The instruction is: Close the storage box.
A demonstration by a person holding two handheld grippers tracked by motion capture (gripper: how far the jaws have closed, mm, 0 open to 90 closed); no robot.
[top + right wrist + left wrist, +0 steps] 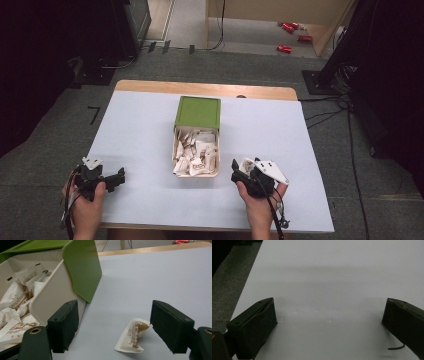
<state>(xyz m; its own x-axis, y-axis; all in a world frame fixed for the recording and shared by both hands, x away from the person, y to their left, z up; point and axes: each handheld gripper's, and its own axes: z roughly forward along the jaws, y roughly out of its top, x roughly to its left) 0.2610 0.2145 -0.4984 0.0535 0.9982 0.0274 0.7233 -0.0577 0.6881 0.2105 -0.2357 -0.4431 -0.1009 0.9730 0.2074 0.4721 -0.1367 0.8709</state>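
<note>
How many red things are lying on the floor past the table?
4, all beyond the table's far right: two close together, one to their right, one nearer. Furniture may hide others.

Glossy green plastic lid (82, 270), crinkled paper packets (196, 152), matt white table (140, 130), wooden edge

A green-lidded cream box (197, 112) holds white packets (196, 152) printed brown, on a pale table (140, 130).

Black two-jaw tongs (122, 176) and tongs (235, 171) with grey three-cornered top plates, trailing dark cables, bare forearms.
</note>
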